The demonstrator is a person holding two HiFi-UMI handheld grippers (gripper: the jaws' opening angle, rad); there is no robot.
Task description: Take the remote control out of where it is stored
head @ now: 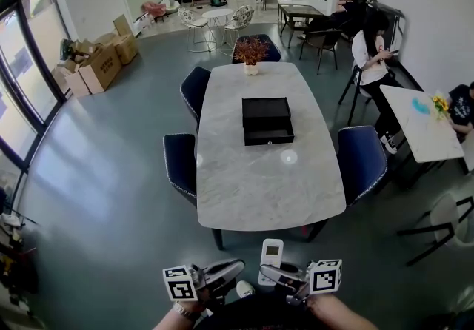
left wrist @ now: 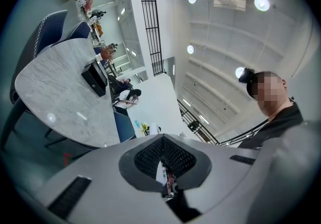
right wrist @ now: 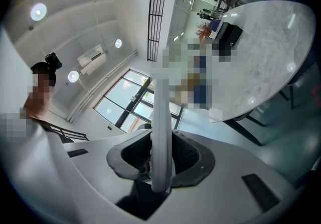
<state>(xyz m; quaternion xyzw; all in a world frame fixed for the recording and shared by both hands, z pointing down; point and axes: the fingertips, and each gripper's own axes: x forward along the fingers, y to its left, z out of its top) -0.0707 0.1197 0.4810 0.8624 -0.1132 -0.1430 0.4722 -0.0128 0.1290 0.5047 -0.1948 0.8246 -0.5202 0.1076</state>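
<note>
A white remote control [head: 271, 260] with a small screen stands upright in my right gripper [head: 272, 274], held close to the person's body and short of the table's near edge. In the right gripper view the remote [right wrist: 161, 117] shows edge-on, with both pads pressed on it. My left gripper [head: 238, 268] hangs beside it with its jaws together and nothing between them; the left gripper view shows the same shut gripper [left wrist: 161, 141]. A black drawer box [head: 266, 120] sits in the middle of the marble table [head: 244, 195].
Dark blue chairs [head: 180, 166] stand along the table's sides, one [head: 362, 157] at the right. A potted plant [head: 252, 52] sits at the table's far end. People sit near a white table [head: 416, 123] at right. Cardboard boxes [head: 96, 62] lie at far left.
</note>
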